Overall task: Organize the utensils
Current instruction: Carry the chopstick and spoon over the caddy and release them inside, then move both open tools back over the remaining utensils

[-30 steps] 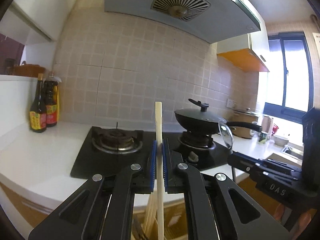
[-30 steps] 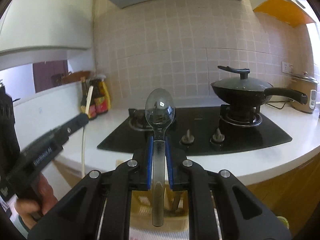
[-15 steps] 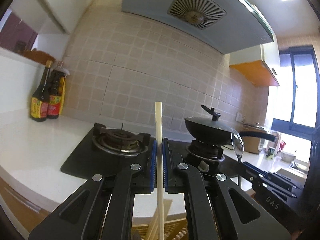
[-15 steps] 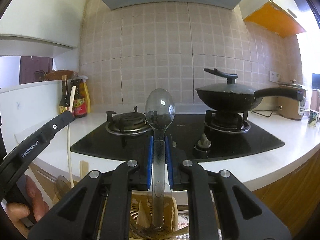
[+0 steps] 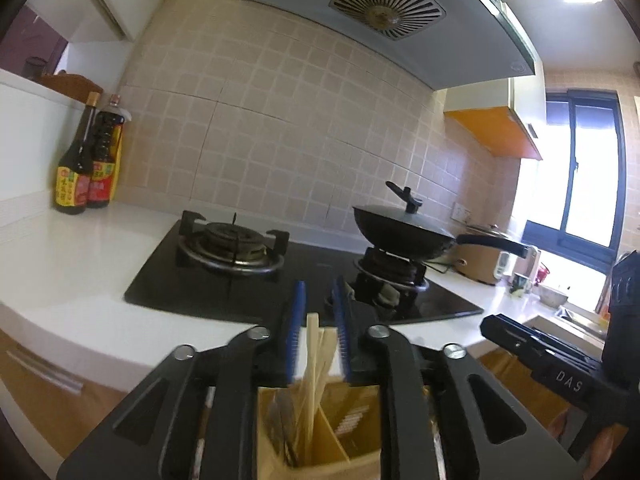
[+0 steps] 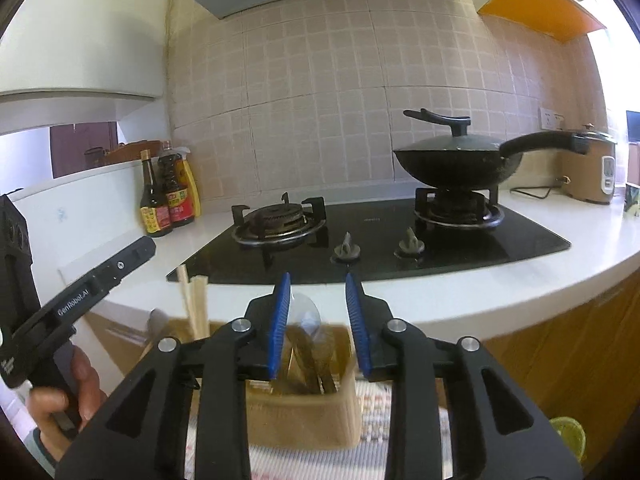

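Observation:
My left gripper (image 5: pixel 319 294) hangs just above a tan divided utensil holder (image 5: pixel 360 420). Its jaws are opening, and pale wooden chopsticks (image 5: pixel 313 354) stand loose between the blue pads (image 5: pixel 296 332), their lower ends down in the holder. My right gripper (image 6: pixel 317 282) is over the same holder (image 6: pixel 300 412), jaws also opening. A clear grey spoon (image 6: pixel 305 314), blurred, sits between its pads with the handle down among several dark utensils. In the right wrist view the chopsticks (image 6: pixel 192 300) and the left gripper (image 6: pixel 92 284) show at the left.
Beyond the holder runs a white countertop (image 6: pixel 480 292) with a black gas hob (image 6: pixel 380 240). A lidded black wok (image 6: pixel 456 160) sits on the right burner. Sauce bottles (image 6: pixel 168 196) stand at the back left, a rice cooker (image 6: pixel 592 168) at the right. A hand (image 6: pixel 60 392) holds the left gripper.
Both grippers have sunk toward the holder and their jaws have parted. The chopstick and the spoon, gripped upright before, have slid down into the holder.

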Available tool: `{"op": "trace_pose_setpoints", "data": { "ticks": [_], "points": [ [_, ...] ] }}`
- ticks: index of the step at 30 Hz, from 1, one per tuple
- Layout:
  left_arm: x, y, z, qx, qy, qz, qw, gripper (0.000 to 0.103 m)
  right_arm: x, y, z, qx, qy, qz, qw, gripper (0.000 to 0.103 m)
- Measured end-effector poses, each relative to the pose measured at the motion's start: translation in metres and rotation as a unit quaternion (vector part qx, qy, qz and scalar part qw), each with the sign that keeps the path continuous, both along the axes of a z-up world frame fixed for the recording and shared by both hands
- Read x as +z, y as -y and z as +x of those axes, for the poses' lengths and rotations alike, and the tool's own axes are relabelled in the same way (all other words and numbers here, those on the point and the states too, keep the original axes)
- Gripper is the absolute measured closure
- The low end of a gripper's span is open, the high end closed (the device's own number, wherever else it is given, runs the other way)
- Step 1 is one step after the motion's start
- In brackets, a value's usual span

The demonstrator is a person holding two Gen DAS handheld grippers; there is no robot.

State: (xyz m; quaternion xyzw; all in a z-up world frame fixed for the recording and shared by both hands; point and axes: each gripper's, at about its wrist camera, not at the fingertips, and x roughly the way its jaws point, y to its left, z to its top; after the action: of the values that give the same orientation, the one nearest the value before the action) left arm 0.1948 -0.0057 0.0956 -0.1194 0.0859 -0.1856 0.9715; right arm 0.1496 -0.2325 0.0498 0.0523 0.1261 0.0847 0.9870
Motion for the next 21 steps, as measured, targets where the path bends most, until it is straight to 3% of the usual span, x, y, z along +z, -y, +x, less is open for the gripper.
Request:
{"op": "trace_pose_setpoints", "data": {
  "ticks": [1, 3, 8, 12, 14, 17, 21],
  "points": [
    [0.002, -0.005, -0.009, -0.001, 0.000, -0.001, 1.0000, 0.070, 0.000, 0.001, -0.008, 0.002, -0.004, 0.002, 1.000, 0.077],
    [0.007, -0.011, -0.025, -0.007, -0.005, 0.000, 1.0000, 0.065, 0.002, 0.000, -0.022, 0.008, -0.017, 0.002, 1.000, 0.077],
    [0.014, -0.028, -0.066, -0.022, -0.027, 0.001, 0.9994, 0.064, 0.002, -0.006, -0.054, 0.024, -0.073, 0.002, 0.997, 0.065],
    [0.012, -0.036, -0.093, -0.026, -0.087, 0.033, 0.9954, 0.059, -0.009, -0.012, -0.068, 0.052, -0.162, 0.023, 0.985, 0.063],
    [0.004, -0.040, -0.107, -0.030, -0.124, 0.054, 0.9904, 0.059, -0.019, -0.015, -0.070, 0.067, -0.205, 0.034, 0.976, 0.063],
    [-0.017, -0.042, -0.121, -0.040, -0.184, 0.085, 0.9784, 0.058, -0.048, -0.036, -0.067, 0.081, -0.283, 0.007, 0.956, 0.063],
    [-0.057, -0.042, -0.131, -0.053, -0.267, 0.133, 0.9531, 0.058, -0.084, -0.063, -0.063, 0.102, -0.352, -0.006, 0.930, 0.063]
  ]
}}
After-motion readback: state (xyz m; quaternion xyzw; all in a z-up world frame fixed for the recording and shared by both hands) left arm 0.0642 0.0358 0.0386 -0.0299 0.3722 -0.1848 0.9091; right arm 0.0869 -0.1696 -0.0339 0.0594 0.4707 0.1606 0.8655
